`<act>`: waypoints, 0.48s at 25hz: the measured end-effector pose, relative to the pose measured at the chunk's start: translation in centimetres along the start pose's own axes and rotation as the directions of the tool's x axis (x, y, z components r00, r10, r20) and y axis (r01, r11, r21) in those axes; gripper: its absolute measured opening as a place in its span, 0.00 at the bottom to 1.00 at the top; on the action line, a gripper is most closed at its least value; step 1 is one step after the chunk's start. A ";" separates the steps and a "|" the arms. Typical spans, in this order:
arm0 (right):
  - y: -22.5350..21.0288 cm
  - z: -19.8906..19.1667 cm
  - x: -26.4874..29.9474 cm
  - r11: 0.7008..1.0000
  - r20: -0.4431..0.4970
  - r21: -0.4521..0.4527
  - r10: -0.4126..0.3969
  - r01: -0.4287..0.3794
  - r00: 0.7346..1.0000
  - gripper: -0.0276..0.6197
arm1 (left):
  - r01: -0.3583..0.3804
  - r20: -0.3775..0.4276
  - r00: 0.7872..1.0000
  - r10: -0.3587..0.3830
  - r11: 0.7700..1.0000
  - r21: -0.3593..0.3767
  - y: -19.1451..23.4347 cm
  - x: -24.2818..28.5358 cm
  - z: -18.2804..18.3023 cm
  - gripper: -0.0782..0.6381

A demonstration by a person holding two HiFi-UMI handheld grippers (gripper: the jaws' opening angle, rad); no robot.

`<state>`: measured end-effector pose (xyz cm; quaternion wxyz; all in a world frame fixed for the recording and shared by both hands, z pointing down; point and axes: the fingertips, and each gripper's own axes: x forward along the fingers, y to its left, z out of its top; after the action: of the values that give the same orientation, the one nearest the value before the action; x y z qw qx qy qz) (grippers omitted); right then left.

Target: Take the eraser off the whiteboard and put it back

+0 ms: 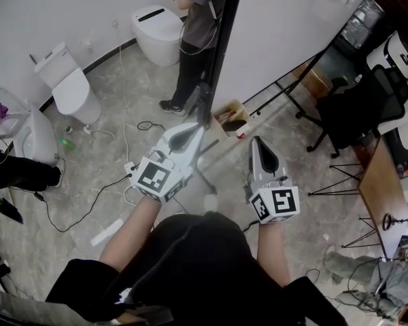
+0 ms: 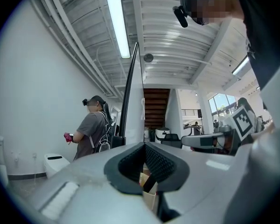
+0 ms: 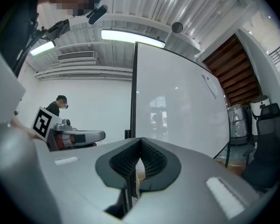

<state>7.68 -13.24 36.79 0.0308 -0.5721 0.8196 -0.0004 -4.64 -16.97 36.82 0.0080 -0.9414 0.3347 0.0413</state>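
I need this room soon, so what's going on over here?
A person holds a gripper in each hand, facing the edge of a whiteboard. The left gripper and the right gripper both have their jaws together with nothing between them, pointing level toward the board. No eraser can be made out in any view. A second person stands beyond the board beside a toilet.

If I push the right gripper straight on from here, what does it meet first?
Most likely the whiteboard, at or just beside its dark edge, which stands dead ahead of the shut right gripper. The distance is unclear.
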 end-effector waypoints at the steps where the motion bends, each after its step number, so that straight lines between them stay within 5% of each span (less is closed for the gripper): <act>1: -0.1 0.1 0.1 1.000 0.000 -0.001 -0.002 0.002 1.000 0.06 | 0.000 0.000 1.000 0.000 1.000 0.000 0.1 0.1 0.2 0.12; 12: -0.2 0.4 -0.4 1.000 -0.004 -0.019 -0.021 0.021 1.000 0.06 | 0.002 0.002 1.000 -0.002 0.999 -0.034 -0.2 -0.2 -0.5 0.12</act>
<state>8.03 -12.92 36.42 0.0237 -0.5808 0.8137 0.0059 -4.57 -16.71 37.37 -0.0077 -0.9416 0.3332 0.0480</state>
